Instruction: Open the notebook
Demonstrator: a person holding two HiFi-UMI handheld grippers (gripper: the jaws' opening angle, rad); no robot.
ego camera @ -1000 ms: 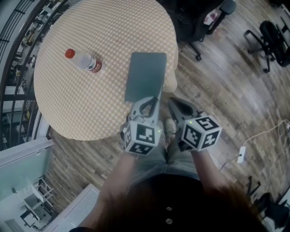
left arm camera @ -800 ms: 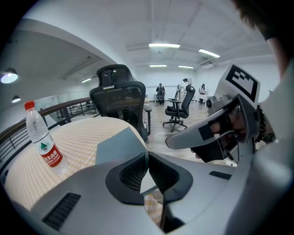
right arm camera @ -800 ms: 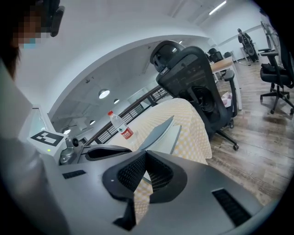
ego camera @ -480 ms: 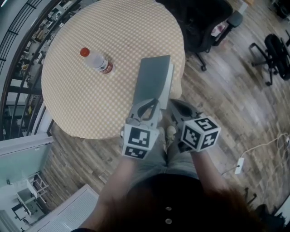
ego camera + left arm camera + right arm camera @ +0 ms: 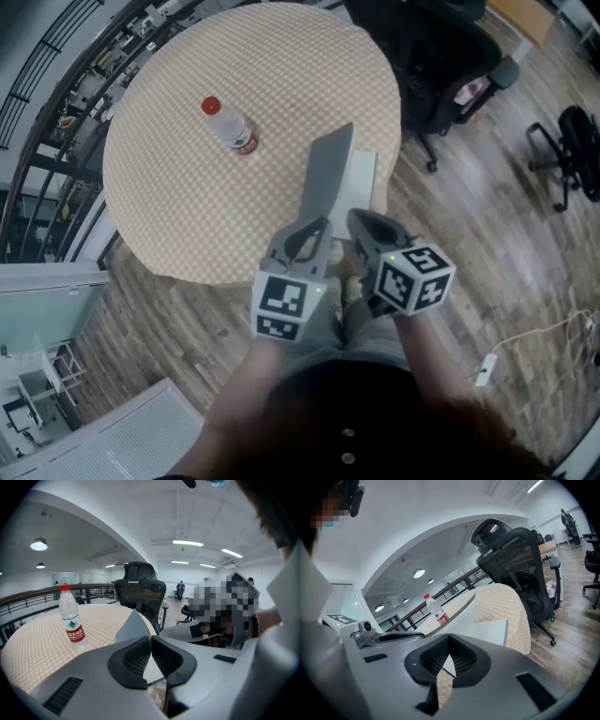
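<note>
At the near edge of the table [image 5: 178,216], the notebook [image 5: 349,187] lies partly open. The left gripper [image 5: 317,223] has its jaws clamped on the near edge of the grey cover [image 5: 328,173]. The cover stands tilted steeply, hinged along its left side, with the white pages [image 5: 364,183] exposed beneath and to its right. The right gripper [image 5: 361,220] sits just beside the left, and its jaws are closed on the near corner of the pages. This appears to hold the block down. A bottle [image 5: 228,125] stands well apart on the cloth.

Progress: the opening is judged about half done. The cover is raised but not yet laid flat on the table. What remains is to swing it over to the left, set it down and release.

Change from the earlier frames: one second ago the cover lay flat and closed, with no white showing. Half a second ago it was slightly raised. Both grippers now sit higher and closer together.
</note>
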